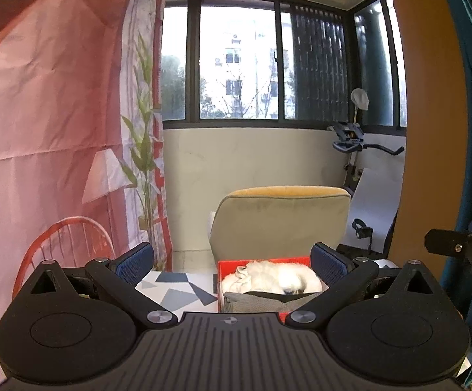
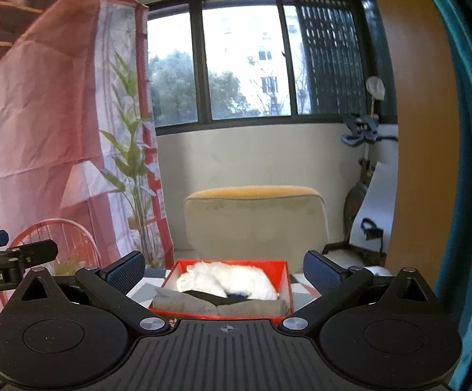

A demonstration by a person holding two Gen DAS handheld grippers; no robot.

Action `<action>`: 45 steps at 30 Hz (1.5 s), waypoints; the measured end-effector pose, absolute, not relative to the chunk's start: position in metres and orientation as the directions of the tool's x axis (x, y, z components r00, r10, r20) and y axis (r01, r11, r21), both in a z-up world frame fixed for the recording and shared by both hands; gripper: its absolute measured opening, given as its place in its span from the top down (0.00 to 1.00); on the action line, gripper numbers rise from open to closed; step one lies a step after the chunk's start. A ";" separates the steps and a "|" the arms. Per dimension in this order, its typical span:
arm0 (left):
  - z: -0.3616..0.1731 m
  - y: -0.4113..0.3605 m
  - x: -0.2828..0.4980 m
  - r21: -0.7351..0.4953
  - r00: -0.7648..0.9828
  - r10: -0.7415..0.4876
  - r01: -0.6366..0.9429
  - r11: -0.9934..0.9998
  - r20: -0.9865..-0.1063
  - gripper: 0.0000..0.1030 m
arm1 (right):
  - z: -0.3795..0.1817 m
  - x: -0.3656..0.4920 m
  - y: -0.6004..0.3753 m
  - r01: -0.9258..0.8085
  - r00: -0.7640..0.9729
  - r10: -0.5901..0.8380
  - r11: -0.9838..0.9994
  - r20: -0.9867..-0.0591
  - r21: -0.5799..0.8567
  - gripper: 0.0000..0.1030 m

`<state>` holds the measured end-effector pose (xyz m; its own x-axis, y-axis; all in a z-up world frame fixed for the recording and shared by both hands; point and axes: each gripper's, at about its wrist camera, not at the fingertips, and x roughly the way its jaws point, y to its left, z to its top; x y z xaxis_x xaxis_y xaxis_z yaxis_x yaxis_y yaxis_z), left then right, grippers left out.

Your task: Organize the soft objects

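Observation:
A red box [image 2: 286,285] stands on the patterned table [image 1: 177,288] ahead of both grippers; it also shows in the left wrist view [image 1: 227,264]. Inside lie a fluffy white soft item [image 2: 232,278], a dark cloth [image 2: 222,297] and grey folded cloths [image 2: 183,301]. The same white item [image 1: 268,275] and a grey cloth [image 1: 255,303] show in the left view. My left gripper [image 1: 232,260] is open and empty, held above and before the box. My right gripper [image 2: 224,268] is open and empty, the box between its fingers in view.
A beige chair with a yellow top [image 2: 255,221] stands behind the table. A pink printed backdrop [image 1: 47,130] hangs at the left, an exercise bike [image 1: 356,150] at the right, a teal curtain [image 2: 470,163] at the far right. The other gripper's arm [image 1: 457,247] shows at the right.

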<state>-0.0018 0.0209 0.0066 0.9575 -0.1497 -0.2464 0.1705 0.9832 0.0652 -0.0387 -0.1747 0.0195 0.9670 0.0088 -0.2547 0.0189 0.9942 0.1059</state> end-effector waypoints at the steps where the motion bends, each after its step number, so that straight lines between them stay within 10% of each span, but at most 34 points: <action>1: 0.007 0.021 0.000 0.066 0.957 -0.147 0.168 0.983 -0.251 0.00 | 0.021 -0.041 -0.175 0.020 0.967 0.007 0.995 -0.253 0.103 0.00; 45: 0.005 0.020 0.003 0.082 0.953 -0.123 0.151 0.985 -0.277 0.00 | 0.008 -0.037 -0.178 0.129 0.952 -0.113 0.991 -0.285 0.040 0.00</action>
<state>0.0034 0.0196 0.0050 0.9528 -0.1231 -0.2775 0.1511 0.9851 0.0821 -0.0371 -0.1776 0.0078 0.9518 -0.1127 -0.2852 0.1293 0.9908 0.0399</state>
